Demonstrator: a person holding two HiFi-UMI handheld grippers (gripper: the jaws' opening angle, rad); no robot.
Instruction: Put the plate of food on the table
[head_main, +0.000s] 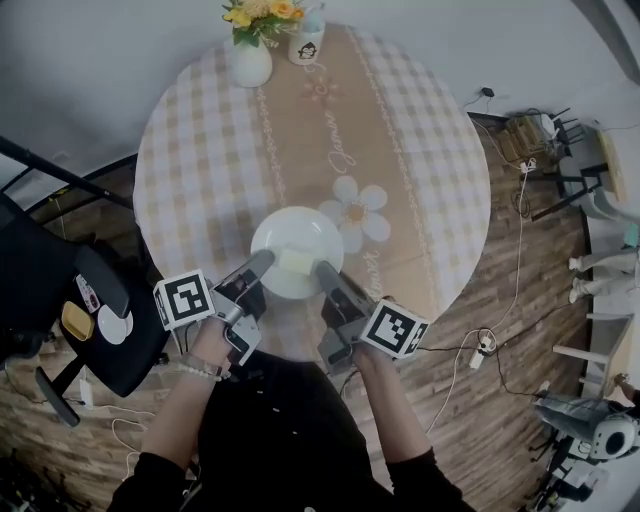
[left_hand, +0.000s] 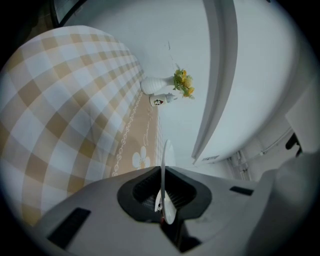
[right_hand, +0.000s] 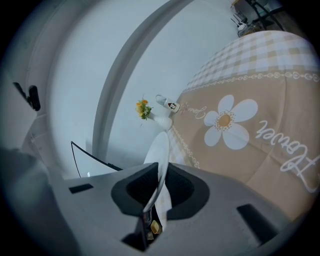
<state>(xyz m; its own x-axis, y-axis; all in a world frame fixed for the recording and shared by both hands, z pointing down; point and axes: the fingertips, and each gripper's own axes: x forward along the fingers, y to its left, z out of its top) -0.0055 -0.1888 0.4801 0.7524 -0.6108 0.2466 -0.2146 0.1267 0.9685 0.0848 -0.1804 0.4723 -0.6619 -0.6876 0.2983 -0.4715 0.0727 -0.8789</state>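
I hold the left gripper (head_main: 258, 266) clamped on the plate's (head_main: 290, 236) left rim and the right gripper (head_main: 326, 272) clamped on its right rim. The plate is over the table's (head_main: 200, 150) near edge, beside the daisy print (head_main: 356, 213).

White plate (head_main: 292, 232) bearing pale food (head_main: 294, 262) over the checked table (head_main: 200, 150).

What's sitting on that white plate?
A pale yellowish piece of food lies on the white plate. The left gripper and right gripper clamp its near rim, hiding that part.
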